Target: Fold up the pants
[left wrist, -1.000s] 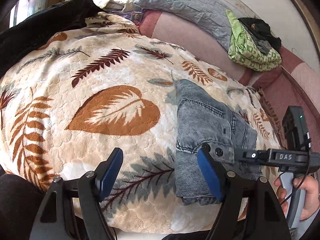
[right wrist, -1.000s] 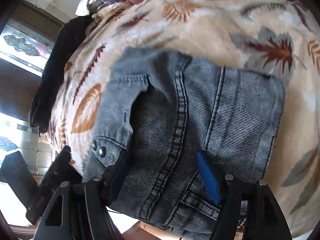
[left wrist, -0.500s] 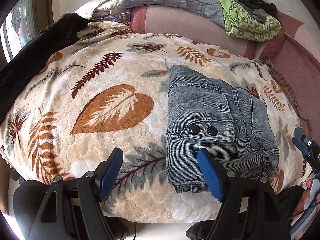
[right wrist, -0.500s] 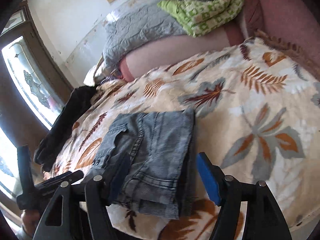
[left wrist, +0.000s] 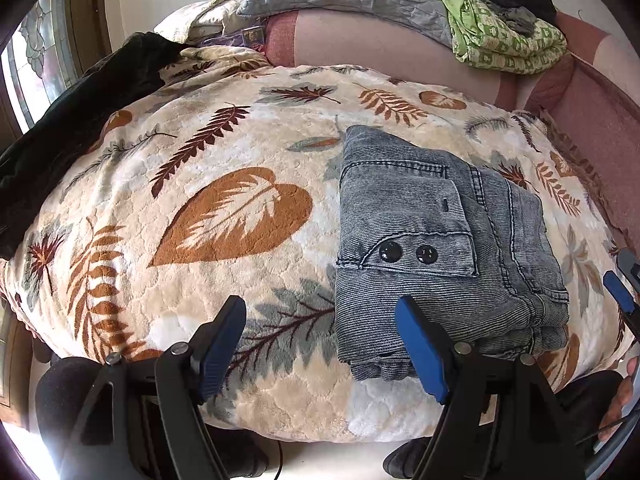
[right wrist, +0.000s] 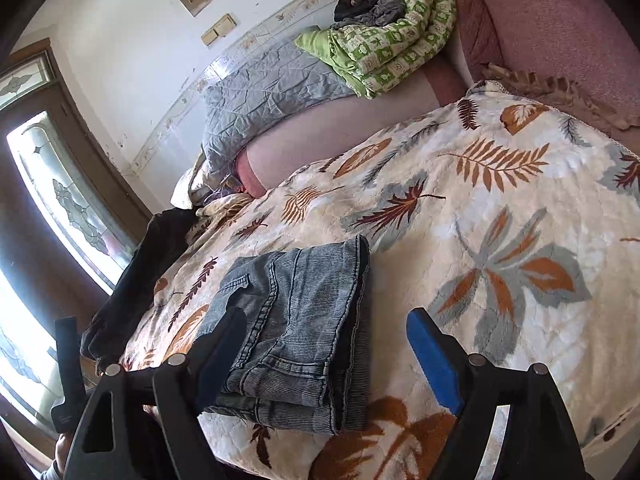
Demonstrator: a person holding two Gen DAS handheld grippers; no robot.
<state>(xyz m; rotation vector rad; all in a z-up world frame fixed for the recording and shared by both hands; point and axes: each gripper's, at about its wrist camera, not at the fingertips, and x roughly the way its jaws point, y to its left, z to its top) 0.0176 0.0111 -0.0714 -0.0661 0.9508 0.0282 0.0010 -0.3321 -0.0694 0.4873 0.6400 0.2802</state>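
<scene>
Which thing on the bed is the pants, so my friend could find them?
Look at the leaf-print blanket covering the bed. Near its front edge lies a folded grey-blue denim bundle, the pants. Only it has two black buttons and stitched seams; the other clothes sit far back.

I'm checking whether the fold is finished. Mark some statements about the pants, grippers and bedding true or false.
1. The jeans lie folded into a compact stack on the leaf-print blanket. True.
2. The left gripper is clamped on the jeans. False: its jaws are open and hold nothing.
3. The right gripper is open and holds nothing. True.
4. The green patterned quilt lies on top of the jeans. False: it sits far back on the sofa.
</scene>
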